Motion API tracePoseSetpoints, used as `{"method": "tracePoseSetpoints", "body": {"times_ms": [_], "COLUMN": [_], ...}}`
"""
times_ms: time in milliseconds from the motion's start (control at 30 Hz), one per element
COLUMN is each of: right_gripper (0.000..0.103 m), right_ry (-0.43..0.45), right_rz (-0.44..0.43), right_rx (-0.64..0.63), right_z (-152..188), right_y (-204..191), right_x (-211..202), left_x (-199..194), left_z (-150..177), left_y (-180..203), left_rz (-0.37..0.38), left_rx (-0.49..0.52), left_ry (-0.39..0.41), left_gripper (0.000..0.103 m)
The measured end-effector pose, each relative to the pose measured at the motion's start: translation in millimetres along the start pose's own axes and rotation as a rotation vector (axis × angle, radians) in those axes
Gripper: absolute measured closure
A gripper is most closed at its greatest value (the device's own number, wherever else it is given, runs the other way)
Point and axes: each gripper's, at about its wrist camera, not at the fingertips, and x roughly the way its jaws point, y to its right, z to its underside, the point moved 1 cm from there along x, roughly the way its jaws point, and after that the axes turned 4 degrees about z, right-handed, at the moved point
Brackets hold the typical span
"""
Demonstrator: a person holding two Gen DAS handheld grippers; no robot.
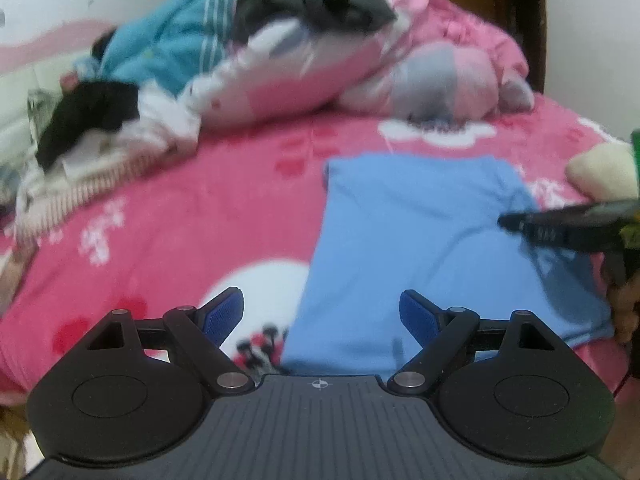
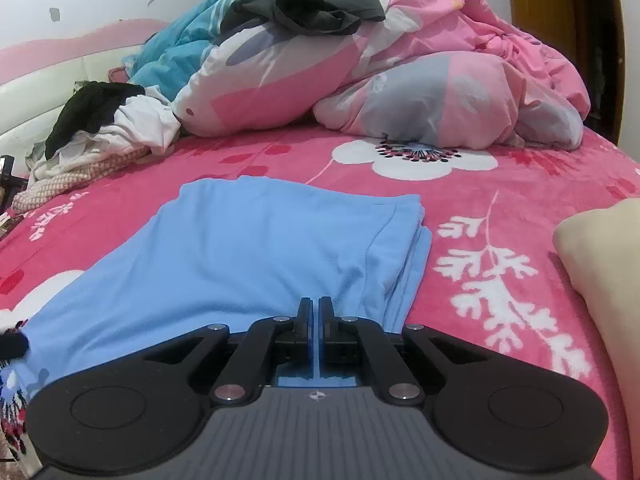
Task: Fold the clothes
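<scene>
The blue garment (image 2: pixel 256 248) lies flat on the pink flowered bedspread (image 2: pixel 520 184), partly folded into a long strip, probably so the next fold can shorten it. Its long axis runs straight away from the right gripper (image 2: pixel 314 308), near end under the fingers, far end toward the heaped quilt (image 2: pixel 400 92); stacked folded edges lie just right of the tips. That gripper is clenched tight, and whether cloth is pinched I cannot tell. The left gripper (image 1: pixel 322 312) is released, jaws wide, hovering over the garment's near left corner, likely ready to take it.
</scene>
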Motion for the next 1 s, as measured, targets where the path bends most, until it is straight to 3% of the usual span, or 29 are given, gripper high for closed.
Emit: {"method": "tracePoseSetpoints", "body": {"times_ms": [300, 533, 633, 800, 933, 1000], "right_gripper": [0.103, 0.103, 0.102, 0.102, 0.102, 0.103], "right_ry": [0.011, -0.005, -0.009, 0.016, -0.055, -0.103], "right_rz": [0.002, -0.002, -0.008, -0.115, -0.218, -0.203], "right_rx": [0.004, -0.022, -0.053, -0.136, -0.223, -0.232], "right_z": [3.8, -1.2, -17.4, -49.8, -55.4, -54.4], "right_y": [0.4, -0.2, -3.9, -26.7, -49.0, -47.9], "right_x": [-1.5, -2.1, -9.9, -11.8, 18.6, 39.5], "left_x": [19.3, 32.1, 31.9, 31.8, 31.8, 29.9], "left_z": [-6.6, 13.8, 19.6, 22.7, 25.5, 25.4], "left_y": [16.8, 12.9, 5.6, -4.5, -12.2, -17.7], "left_rz": [0.042, 0.096, 0.127, 0.185, 0.226, 0.249], "left_rx": [0.041, 0.016, -0.017, -0.035, -0.051, -0.061], "left_ry": [-0.012, -0.066, -0.063, -0.058, -0.056, -0.050], "left_gripper": [0.019, 0.034, 0.034, 0.034, 0.034, 0.034]}}
